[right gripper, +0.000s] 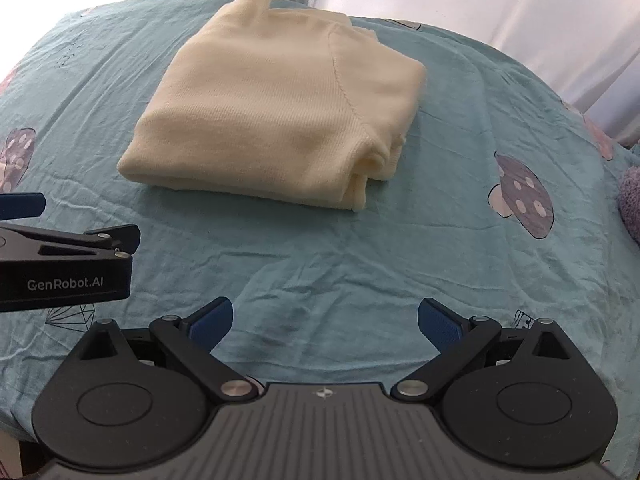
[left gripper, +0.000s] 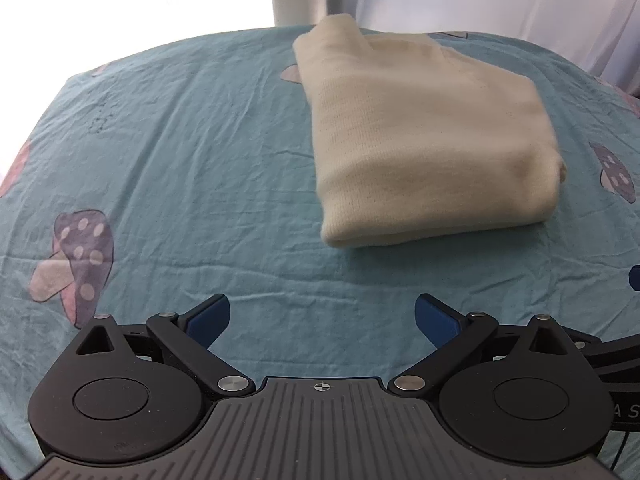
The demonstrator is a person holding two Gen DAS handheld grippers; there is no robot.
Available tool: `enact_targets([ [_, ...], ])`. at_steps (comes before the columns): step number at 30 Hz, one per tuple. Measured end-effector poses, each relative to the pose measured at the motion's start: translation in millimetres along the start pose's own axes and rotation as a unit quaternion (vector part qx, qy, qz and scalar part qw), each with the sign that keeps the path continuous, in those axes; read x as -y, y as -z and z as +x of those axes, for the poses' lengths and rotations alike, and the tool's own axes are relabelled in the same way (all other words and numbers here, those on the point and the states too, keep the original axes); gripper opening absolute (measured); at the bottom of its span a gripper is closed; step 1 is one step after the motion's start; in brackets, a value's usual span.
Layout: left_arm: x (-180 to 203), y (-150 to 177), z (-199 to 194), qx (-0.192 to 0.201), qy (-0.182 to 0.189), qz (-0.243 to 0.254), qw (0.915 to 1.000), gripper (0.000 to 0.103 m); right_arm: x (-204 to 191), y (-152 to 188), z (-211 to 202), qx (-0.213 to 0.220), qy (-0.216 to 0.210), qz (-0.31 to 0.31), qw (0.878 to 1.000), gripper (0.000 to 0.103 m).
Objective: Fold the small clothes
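Seen in both wrist views: a cream knitted sweater (right gripper: 276, 108), folded into a compact packet, lying on a teal bedsheet (right gripper: 320, 264) printed with mushrooms. Placed toward the far side of the bed, with the thick folded edge facing the cameras and one corner at the right a little loose, where some layers stuck out.

Left gripper (left gripper: 322, 318): spread wide, nothing between the blue pads, held above bare sheet in front of the sweater. Right gripper (right gripper: 325, 322): also spread fully, empty, over the sheet and apart from the cloth. Visible too at the left edge of the right wrist view, the side of the left gripper, just beside its neighbour.

Judged from this: fold of this garment probably finished, both tools free and clear of it. Step in hand likely a check of the result or a small correction.

To do it well: better not to drag the pads over the top layer, since soft knit shifts easily and would open the packet. For tidying the loose right corner, approach from the side, pinch only the layers that stick out, tuck them under, release gently. If moving the packet, support needed from both short sides together, low on the sheet, so that the layers stay stacked.

Seen at the far right: part of a purple fluffy thing (right gripper: 631, 200), not clear what.
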State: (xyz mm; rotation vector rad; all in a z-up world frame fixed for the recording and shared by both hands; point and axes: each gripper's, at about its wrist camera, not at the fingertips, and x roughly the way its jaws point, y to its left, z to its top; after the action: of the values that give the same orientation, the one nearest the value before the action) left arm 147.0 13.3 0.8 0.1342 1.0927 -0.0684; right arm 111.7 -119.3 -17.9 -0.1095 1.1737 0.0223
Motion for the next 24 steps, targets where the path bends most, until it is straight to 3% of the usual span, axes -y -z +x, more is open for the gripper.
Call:
enact_targets([
  [7, 5, -2, -1, 0.003, 0.003, 0.012, 0.9999, 0.101, 10, -5, -5, 0.003, 0.003, 0.035, 0.999, 0.099],
  [24, 10, -6, -1, 0.007, 0.001, 0.021, 0.9998, 0.101, 18, -7, -8, 0.021, 0.015, 0.046, 0.999, 0.099],
])
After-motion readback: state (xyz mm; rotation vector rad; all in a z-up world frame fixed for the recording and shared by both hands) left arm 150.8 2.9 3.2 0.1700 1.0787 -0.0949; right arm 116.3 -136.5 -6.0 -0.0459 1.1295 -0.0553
